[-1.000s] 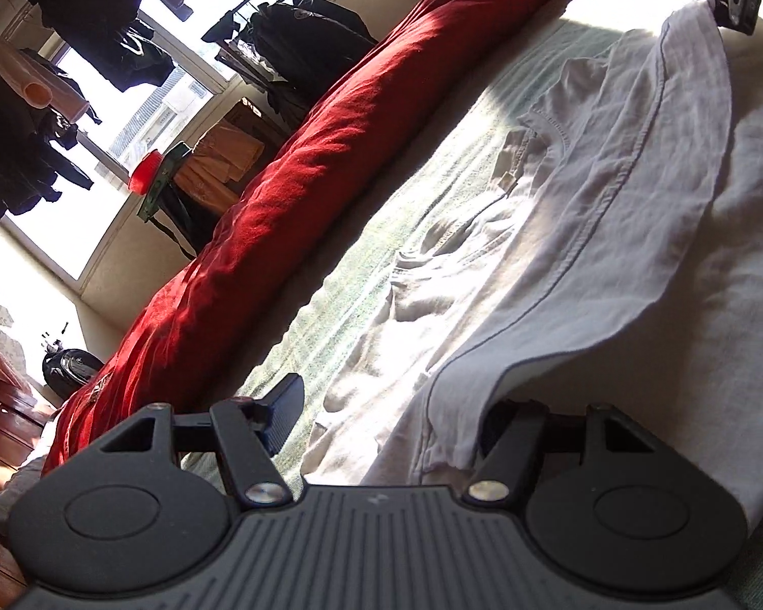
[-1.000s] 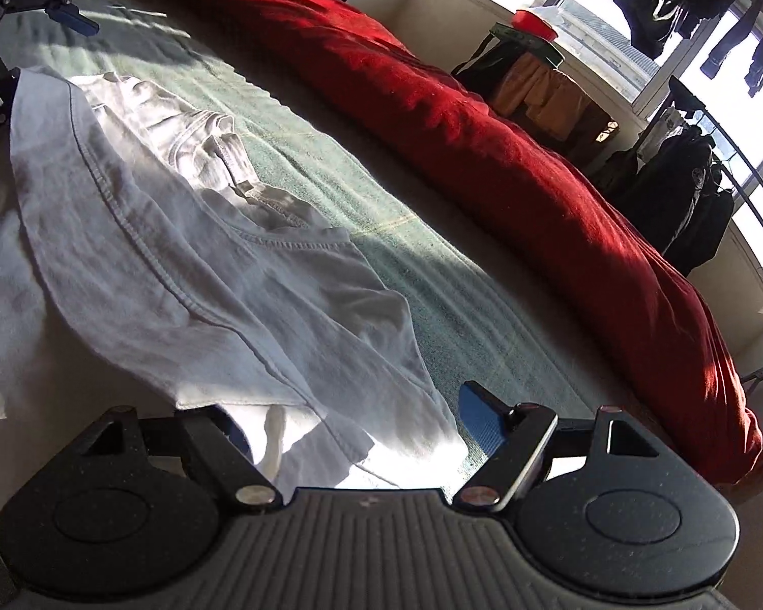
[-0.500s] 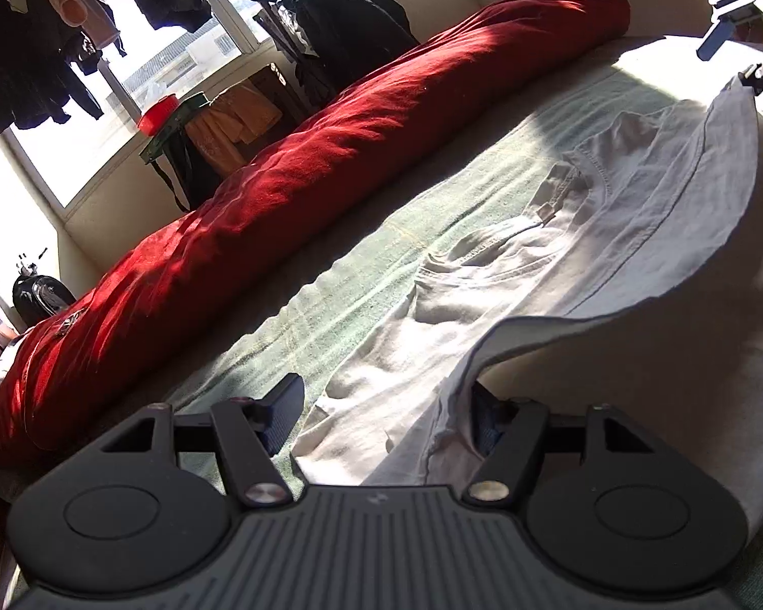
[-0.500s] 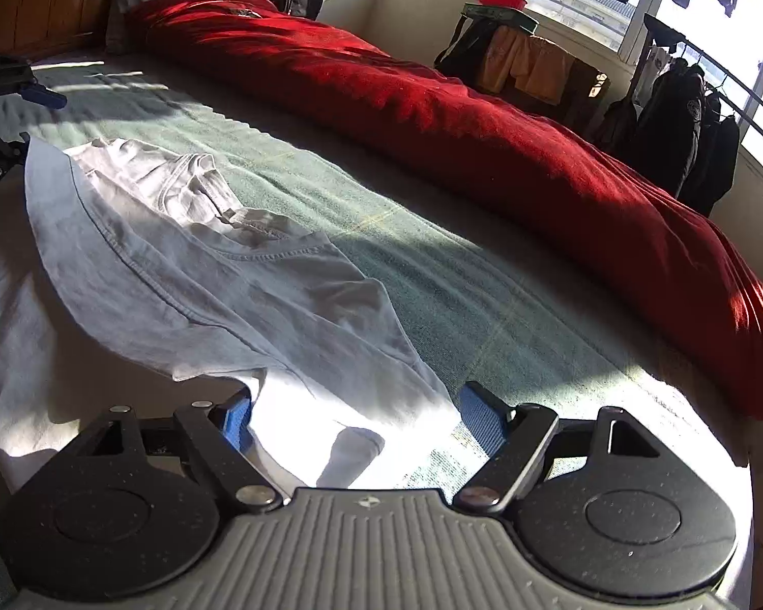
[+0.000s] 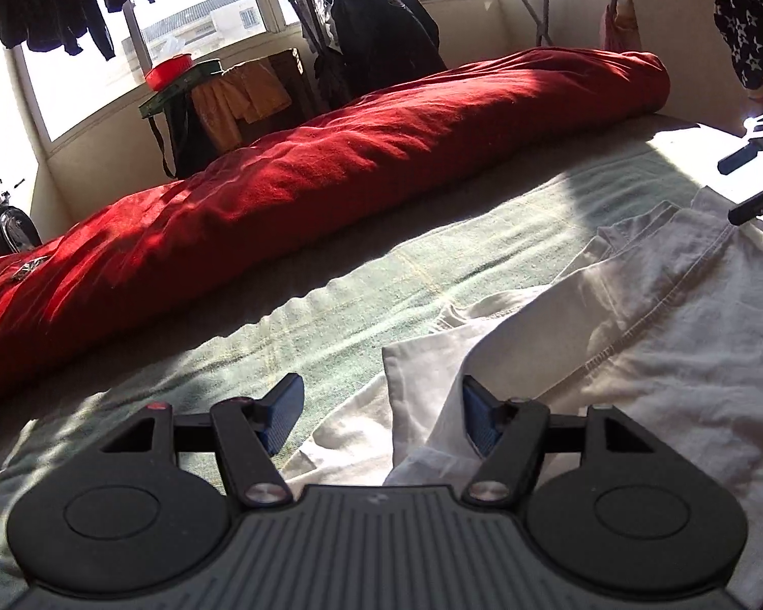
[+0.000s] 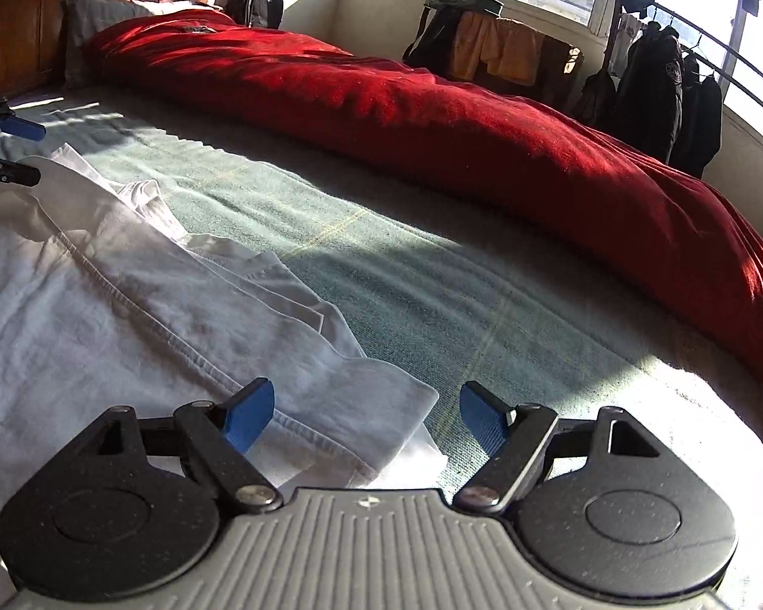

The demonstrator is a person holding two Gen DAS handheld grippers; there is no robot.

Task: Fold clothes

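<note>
Sunlit bedroom, bay windows (image 5: 218,20) at the back with dark laundry hung in front of them. Most of both views is taken up by the bed (image 6: 432,295), covered in a pale green blanket, with a long red duvet (image 5: 330,168) rolled up along the far side, probably shoved there so a flat patch is left for folding.

On that patch a white shirt (image 5: 661,315) is spread out, already doubled over on itself: a stitched hem runs diagonally across the top layer and the collar end is tucked underneath toward the duvet. So the fold looks partly done, judging by the layers.

Left tongs (image 5: 381,412) are parked at one end of the shirt, jaws well apart, a bit of cloth lying loose between them but nothing pinched. Right tongs (image 6: 363,414) are at the other end, spread even wider, with the shirt corner sitting between the blue pads and not gripped either. Each set can be spotted at the edge of the other's view, so the garment is bracketed from both ends, likely for the next fold.

Nothing really blocks the way. A rack of dark jackets (image 6: 661,81), a red bowl (image 5: 170,71) and a backpack (image 6: 257,0) are kept well off the bed.
</note>
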